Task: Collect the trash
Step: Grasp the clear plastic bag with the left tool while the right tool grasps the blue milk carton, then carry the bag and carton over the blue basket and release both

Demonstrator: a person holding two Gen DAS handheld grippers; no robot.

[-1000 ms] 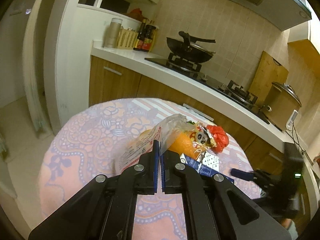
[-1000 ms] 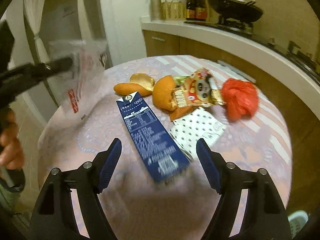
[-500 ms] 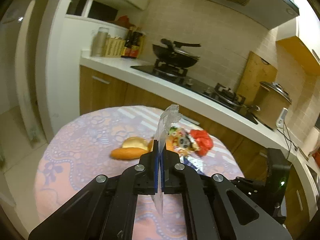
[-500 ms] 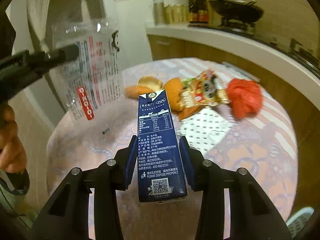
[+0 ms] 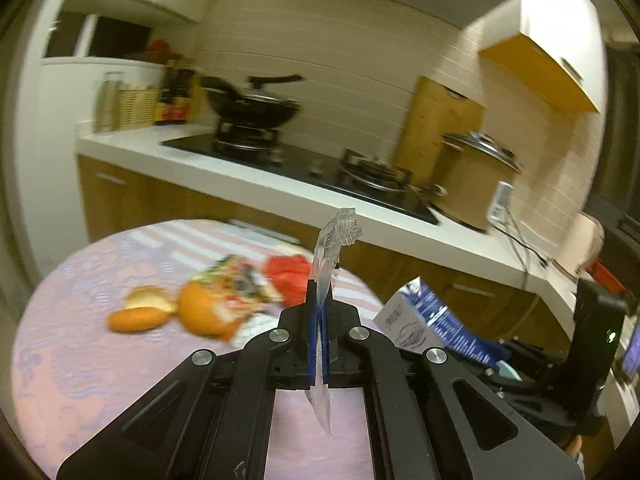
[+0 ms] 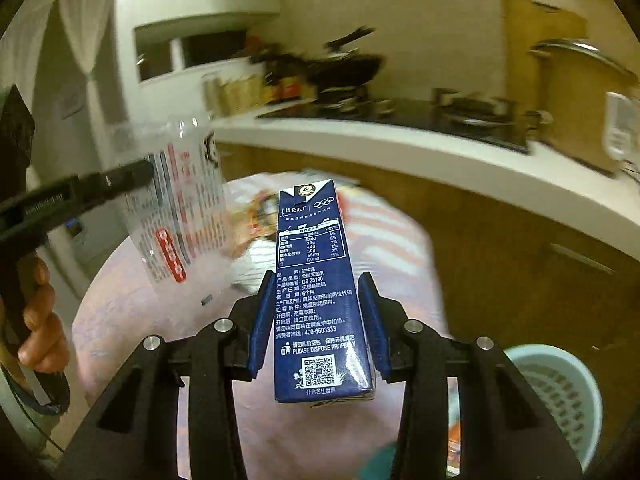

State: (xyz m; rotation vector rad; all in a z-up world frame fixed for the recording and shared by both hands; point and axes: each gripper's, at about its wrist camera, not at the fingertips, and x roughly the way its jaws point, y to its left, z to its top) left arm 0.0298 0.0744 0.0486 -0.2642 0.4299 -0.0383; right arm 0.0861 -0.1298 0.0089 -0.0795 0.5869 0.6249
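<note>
My left gripper (image 5: pixel 319 316) is shut on a clear plastic wrapper (image 5: pixel 328 256), held edge-on above the round table (image 5: pixel 72 344); the same wrapper (image 6: pixel 176 216) with red print shows flat in the right wrist view, pinched by the left gripper (image 6: pixel 140 174). My right gripper (image 6: pixel 316 308) is shut on a dark blue milk carton (image 6: pixel 316 280), lifted off the table; that carton (image 5: pixel 424 320) appears at the right in the left wrist view. On the table lie orange peels (image 5: pixel 200 312), a snack packet (image 5: pixel 240 280) and a red bag (image 5: pixel 290 276).
A pale blue perforated bin (image 6: pixel 556 392) stands low at the right, beside the table. Behind runs a white kitchen counter (image 5: pixel 248 184) with a wok on the hob (image 5: pixel 256 108) and a rice cooker (image 5: pixel 476 184). A hand (image 6: pixel 36 320) holds the left gripper's handle.
The right gripper closed on the blue carton and lifted it off the table. Both grippers rose and swung right, toward the bin, with the left still carrying the wrapper.
</note>
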